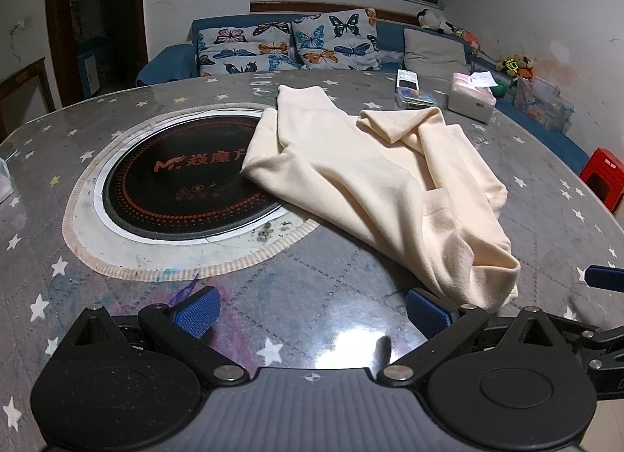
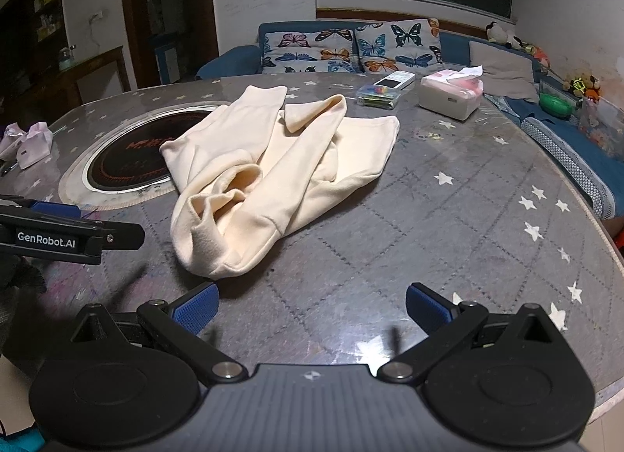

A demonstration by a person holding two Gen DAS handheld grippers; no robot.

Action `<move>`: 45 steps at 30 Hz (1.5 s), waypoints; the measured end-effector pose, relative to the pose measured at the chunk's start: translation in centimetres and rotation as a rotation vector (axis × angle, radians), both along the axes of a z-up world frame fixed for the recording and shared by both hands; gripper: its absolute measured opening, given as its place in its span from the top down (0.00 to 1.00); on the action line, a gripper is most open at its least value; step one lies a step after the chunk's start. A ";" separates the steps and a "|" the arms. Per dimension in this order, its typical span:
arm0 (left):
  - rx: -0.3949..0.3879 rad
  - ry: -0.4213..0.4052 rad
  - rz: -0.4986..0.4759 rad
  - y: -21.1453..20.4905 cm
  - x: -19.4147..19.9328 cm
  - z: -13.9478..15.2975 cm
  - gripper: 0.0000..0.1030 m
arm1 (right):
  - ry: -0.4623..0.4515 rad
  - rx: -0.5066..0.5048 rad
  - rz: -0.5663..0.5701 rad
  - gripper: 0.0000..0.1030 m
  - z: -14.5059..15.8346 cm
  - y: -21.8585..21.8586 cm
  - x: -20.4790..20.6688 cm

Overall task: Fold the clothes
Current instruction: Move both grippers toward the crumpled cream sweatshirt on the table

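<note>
both grippers (image 1: 310, 313) (image 2: 310, 309) gape; cream garment (image 1: 374, 179) lies crumpled, lengthwise near-to-far.

the left gripper (image 1: 312, 311) hangs low with its blue-padded fingers (image 1: 199, 311) spread wide, nothing between them. the right gripper (image 2: 312, 307) sits at much the same height, its jaws just as wide and empty. from the right wrist view the left gripper pokes in at the left edge; the left wrist view catches a blue tip of the right gripper at its right edge.
</note>
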State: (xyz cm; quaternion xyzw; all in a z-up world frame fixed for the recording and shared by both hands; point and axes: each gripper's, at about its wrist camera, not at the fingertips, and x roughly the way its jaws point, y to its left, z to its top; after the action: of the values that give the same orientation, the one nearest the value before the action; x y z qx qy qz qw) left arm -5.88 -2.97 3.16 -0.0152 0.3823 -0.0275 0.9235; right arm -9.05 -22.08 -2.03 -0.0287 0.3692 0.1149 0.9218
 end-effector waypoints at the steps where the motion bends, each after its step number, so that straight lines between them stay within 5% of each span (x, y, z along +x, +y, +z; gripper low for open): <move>1: 0.000 0.000 -0.001 -0.1 0.0 0.0 0.00 | 0.001 0.000 0.001 0.00 0.0 0.0 0.0; 45: 0.014 0.026 -0.019 -0.5 2.1 0.0 0.00 | 0.008 -0.003 0.055 0.01 0.5 1.3 2.0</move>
State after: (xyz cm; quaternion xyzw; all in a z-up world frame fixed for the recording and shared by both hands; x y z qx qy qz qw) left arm -3.83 -3.43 3.21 -0.0052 0.3947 -0.0333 0.9182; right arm -7.10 -20.78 -1.55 -0.0397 0.3720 0.1397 0.9168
